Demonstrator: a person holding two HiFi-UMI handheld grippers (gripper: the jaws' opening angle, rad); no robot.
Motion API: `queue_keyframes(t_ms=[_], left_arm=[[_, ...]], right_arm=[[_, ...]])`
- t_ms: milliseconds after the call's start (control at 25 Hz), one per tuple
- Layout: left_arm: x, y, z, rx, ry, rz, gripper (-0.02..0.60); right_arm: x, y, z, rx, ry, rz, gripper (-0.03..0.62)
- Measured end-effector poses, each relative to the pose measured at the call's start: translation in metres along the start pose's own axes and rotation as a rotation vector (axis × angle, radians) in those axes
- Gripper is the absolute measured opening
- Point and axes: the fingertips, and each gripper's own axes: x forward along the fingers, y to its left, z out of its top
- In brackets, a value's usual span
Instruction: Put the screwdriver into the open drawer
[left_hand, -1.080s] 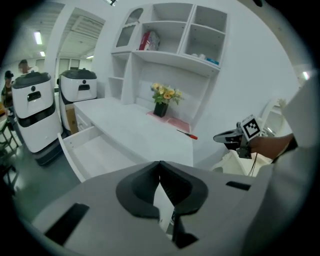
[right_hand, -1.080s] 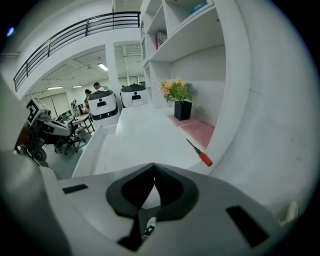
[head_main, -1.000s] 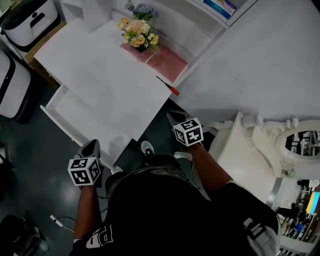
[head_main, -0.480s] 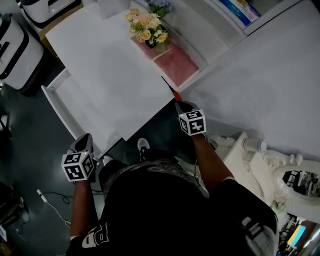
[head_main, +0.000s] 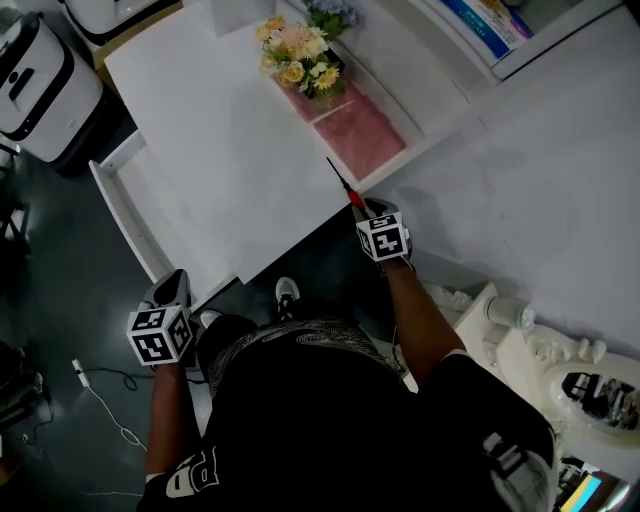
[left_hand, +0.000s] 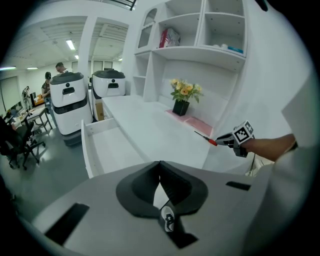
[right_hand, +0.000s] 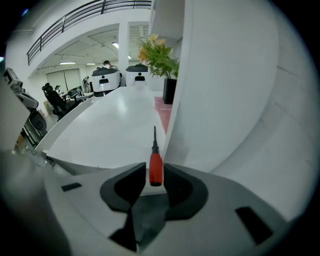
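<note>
Partly, the desk (head_main: 220, 130) covers one side of the open drawer (head_main: 150, 215).

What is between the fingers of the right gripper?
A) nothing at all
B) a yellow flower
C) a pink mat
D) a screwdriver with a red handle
D: in the right gripper view, the red handle of the screwdriver lies between the opening fingers of the right gripper.
</note>
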Motion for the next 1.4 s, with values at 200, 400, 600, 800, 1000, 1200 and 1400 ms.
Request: queue_keyframes(t_ms=[200,400,600,800,1000,1200,1400], left_arm=[[0.001,-0.01,0.003,-0.004,0.002,0.002,0.015],[0.002,-0.016,0.002,-0.005,0.012,0.008,0.015],[-0.001,-0.017,0.004,-0.004,0.01,0.016,0.015],[-0.002,-0.019,0.007,-0.008,0.005,0.009,0.015],[-0.002,-0.015,0.007,-0.004,0.003,0.011,0.015],[-0.002,-0.017,0.011,-0.01,-0.01,0.0,0.015],[0.0,-0.02,0.011,-0.035,-0.018,-0.022,0.015]], right_arm=[[0.016,-0.003,-0.006,0.045,0.035,0.055,0.15],[0.03,-0.001,-0.011,0.116,0.063,0.125,0.164],[0.038,-0.001,-0.015,0.267,0.072,0.202,0.164],[0.04,-0.003,-0.019,0.428,0.076,0.258,0.167],[0.035,0.002,-0.016,0.453,0.07,0.281,0.121],[0.026,0.016,-0.014,0.576,0.045,0.357,0.115],[0.012,0.046,-0.002,0.894,-0.003,0.556,0.113]])
